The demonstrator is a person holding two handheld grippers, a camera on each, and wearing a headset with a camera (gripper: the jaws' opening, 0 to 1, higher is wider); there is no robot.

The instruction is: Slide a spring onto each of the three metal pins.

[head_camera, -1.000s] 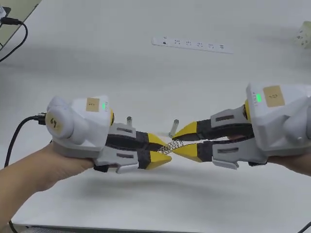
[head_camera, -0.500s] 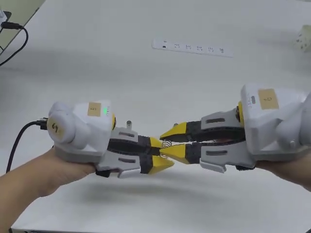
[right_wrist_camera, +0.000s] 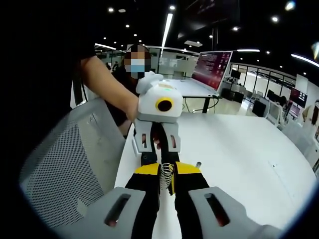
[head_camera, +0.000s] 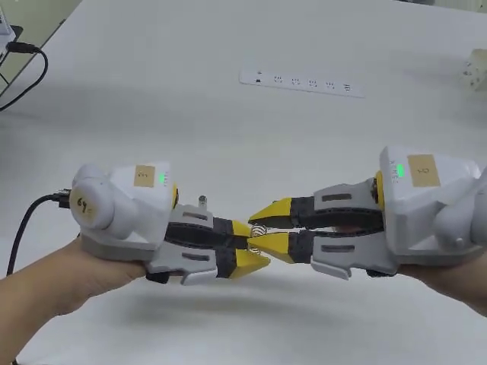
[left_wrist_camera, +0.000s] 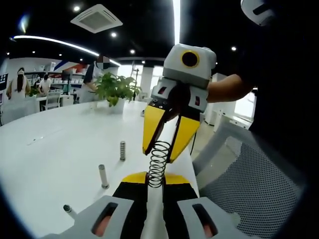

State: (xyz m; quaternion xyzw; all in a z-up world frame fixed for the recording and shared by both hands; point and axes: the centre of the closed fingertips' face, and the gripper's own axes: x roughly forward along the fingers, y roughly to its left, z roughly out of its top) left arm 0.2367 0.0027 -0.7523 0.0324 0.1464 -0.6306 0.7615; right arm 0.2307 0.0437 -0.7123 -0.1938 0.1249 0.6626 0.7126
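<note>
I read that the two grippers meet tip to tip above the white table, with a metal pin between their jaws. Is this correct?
No. Between the jaws of the left gripper and right gripper is a spring, not a pin; the left gripper view shows its coils. The rest is right.

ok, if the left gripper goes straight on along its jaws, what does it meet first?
The left gripper already has the spring in its jaws. Straight beyond that is the right gripper, whose yellow tips face it nose to nose, apparently with hardly any gap.
</note>
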